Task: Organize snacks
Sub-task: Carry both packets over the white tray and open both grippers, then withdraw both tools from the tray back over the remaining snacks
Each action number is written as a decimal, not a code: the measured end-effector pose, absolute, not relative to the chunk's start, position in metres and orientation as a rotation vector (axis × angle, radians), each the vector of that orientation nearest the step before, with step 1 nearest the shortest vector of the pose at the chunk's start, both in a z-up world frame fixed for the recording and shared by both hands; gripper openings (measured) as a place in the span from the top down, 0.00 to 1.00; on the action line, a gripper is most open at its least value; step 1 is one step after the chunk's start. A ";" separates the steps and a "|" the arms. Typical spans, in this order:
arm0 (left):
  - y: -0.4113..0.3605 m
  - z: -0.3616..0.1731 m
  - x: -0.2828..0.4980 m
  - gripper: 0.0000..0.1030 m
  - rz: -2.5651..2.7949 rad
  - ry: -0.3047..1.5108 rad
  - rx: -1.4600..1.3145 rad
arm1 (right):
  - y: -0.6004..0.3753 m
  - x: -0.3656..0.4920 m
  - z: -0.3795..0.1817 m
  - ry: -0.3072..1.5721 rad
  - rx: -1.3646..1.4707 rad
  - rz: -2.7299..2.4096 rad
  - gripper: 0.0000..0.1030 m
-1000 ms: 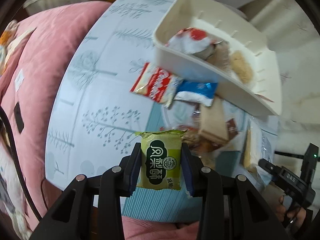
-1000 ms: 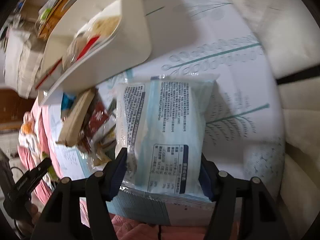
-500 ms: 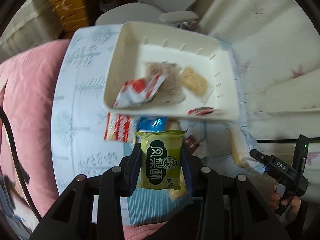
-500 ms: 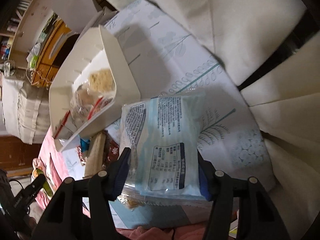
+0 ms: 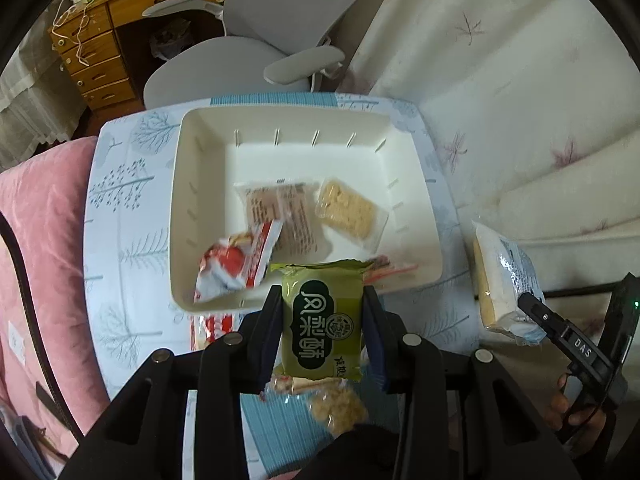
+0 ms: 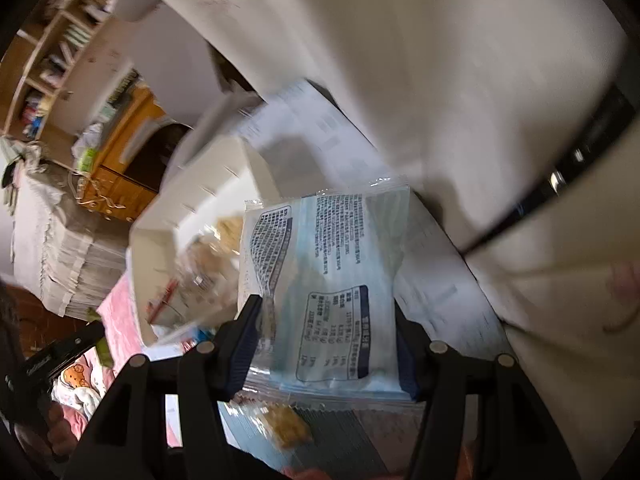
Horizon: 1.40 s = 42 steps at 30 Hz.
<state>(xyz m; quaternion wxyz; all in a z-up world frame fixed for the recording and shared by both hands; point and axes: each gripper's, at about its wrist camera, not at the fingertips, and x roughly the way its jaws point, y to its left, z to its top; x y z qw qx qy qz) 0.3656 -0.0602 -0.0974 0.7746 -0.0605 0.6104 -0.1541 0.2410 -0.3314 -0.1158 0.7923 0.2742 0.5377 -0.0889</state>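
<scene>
From the left wrist camera we now look almost straight down into the shallow white plastic tray (image 5: 420,200), where a second ago we saw it only slantwise from the side, so our left gripper (image 5: 322,330) has climbed and swung in over its near rim. Its jaws pinch the small green foil snack packet (image 5: 322,326) by both side edges, as before. The tray sits on the pale tree-printed tablecloth (image 5: 120,208) and already holds a red-and-white wrapper (image 5: 236,264), a clear-wrapped brown biscuit (image 5: 280,216) and a clear-wrapped crumbly yellow bar (image 5: 350,212). We judge the green packet is nearly placed for release.

From the right wrist camera, blurred with motion, the tablecloth lies farther below than a second ago. Our right gripper (image 6: 326,344) pinches the flat pale-blue printed packet (image 6: 324,280) across its width; the jaws have just been closing, and the packet fills the gap. The tray lies up and to the left, so we judge this packet goes in second.
</scene>
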 end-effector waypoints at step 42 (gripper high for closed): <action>-0.008 -0.114 0.393 0.26 -0.315 1.236 -0.128 | -0.249 0.324 -0.112 0.954 0.499 0.080 0.29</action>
